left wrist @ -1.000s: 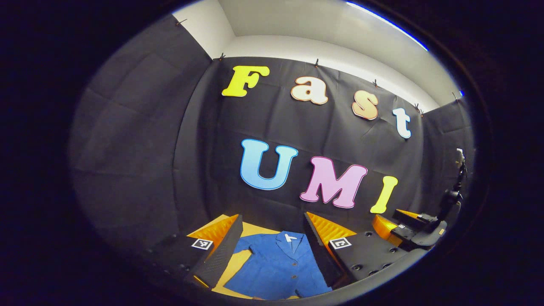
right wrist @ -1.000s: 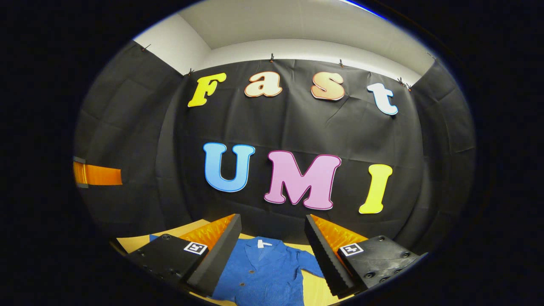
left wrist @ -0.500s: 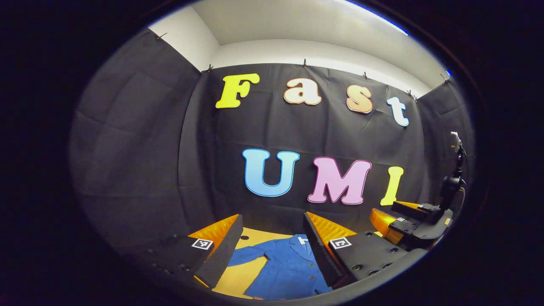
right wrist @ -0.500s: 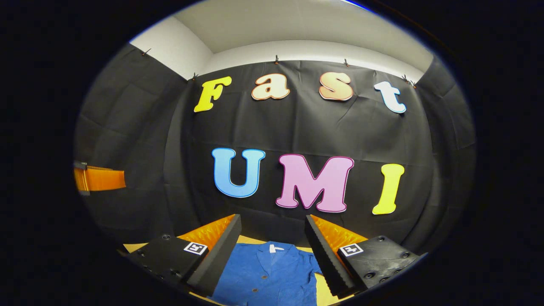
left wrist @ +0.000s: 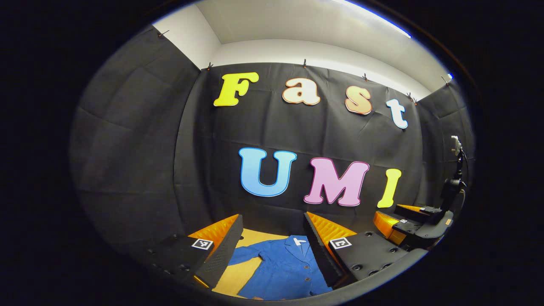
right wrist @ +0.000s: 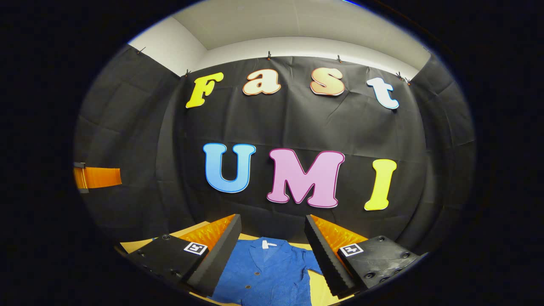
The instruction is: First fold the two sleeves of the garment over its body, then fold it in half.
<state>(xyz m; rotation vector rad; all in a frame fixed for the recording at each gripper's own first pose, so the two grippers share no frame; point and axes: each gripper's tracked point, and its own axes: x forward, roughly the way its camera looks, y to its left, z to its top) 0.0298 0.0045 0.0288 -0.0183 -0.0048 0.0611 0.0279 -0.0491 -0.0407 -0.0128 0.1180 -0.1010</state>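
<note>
A blue buttoned jacket (left wrist: pixel 282 267) lies flat on the wooden table (left wrist: pixel 238 278), collar away from me, with one sleeve (left wrist: pixel 246 254) spread out to the left. My left gripper (left wrist: pixel 272 219) hovers above it, open, with nothing between its fingers. In the right gripper view the jacket (right wrist: pixel 267 272) shows between the wide-apart fingers of my right gripper (right wrist: pixel 272 219), which is open and holds nothing; its other sleeve (right wrist: pixel 312 265) reaches right. The right gripper (left wrist: pixel 399 217) also appears at the right edge of the left gripper view, raised off the table.
The black cloth wall stands close behind the table's far edge. A dark stand with a cable (left wrist: pixel 454 182) rises at the right. An orange strip (right wrist: pixel 97 177) shows at the left edge of the right gripper view. Bare table (right wrist: pixel 318 289) lies beside the jacket.
Both views have swung a little; in the left gripper view the jacket slid from the middle toward the right finger. The jacket lies as before. Both grippers stay open.
</note>
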